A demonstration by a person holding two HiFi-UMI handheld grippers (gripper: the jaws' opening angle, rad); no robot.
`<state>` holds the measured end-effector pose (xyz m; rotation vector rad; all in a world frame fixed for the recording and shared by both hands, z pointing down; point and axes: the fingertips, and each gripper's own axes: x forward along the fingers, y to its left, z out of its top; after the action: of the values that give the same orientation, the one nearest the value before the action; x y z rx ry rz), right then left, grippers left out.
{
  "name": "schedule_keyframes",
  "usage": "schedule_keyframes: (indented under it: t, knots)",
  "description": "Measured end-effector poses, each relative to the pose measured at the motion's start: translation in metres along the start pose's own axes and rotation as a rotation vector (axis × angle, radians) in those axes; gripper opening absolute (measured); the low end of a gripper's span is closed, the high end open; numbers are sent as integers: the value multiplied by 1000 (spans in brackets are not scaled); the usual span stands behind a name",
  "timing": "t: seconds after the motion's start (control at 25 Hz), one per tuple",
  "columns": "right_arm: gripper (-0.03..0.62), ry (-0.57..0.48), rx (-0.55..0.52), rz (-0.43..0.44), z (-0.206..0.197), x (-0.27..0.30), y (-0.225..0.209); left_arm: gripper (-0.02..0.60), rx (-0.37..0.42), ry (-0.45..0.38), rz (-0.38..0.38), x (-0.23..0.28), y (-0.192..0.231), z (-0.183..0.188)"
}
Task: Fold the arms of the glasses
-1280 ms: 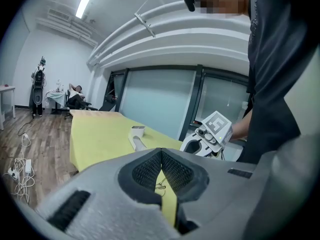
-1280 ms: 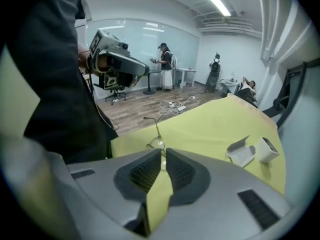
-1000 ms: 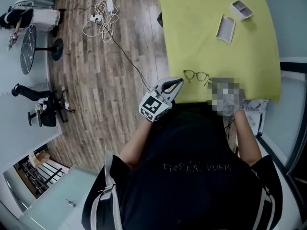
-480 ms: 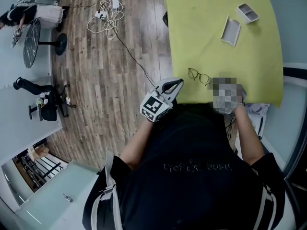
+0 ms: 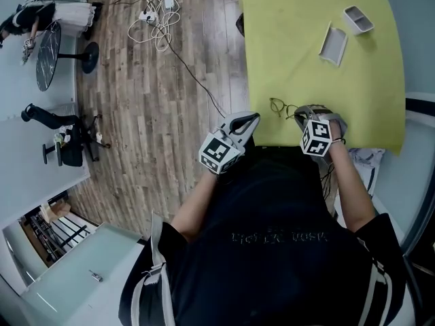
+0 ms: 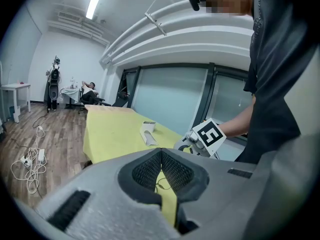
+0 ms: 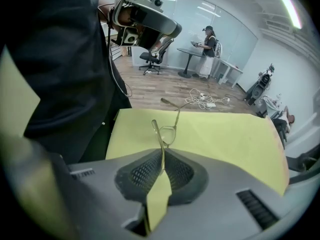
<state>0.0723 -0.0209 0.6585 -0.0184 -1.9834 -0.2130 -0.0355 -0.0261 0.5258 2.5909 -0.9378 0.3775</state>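
Thin wire-rimmed glasses (image 5: 281, 106) sit close to the near edge of the yellow-green table (image 5: 312, 73), towards its left side, with both arms spread out from the lenses. The right gripper (image 5: 300, 113) reaches in over that same near edge, and its own view shows the dark ribbed pads (image 7: 142, 171) pressed together on one slim arm of the glasses, which runs up out of the pads to the rim of a lens. The left gripper (image 5: 249, 119) hovers at the table's near left corner, just beside the glasses but apart from them; its pads meet at the tips with nothing caught between them. At the far right of the table lie a small grey rectangular tray (image 5: 358, 19) and, just nearer, a flat grey lid-like piece (image 5: 334, 44). Beyond the table's left edge, a tangle of white cables (image 5: 158, 24) lies on the wooden plank floor (image 5: 163, 114).
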Motion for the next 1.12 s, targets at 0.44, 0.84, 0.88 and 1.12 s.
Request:
schedule_keyframes:
  t: [0.44,0.84,0.88,1.12]
  knots:
    - [37,-7,-36,29,16,24,-5,18,-11,11,18,-8,4,-7]
    - [37,-10,7,30,21,40,-4,18,-17,4,23,-17,7,-8]
    - [37,-8,9,32,22,42,-3,18,-17,5,23,-18,6,-9]
    - [37,8,17,75,23,57,7,18,-18,9,26,-23,5,-12]
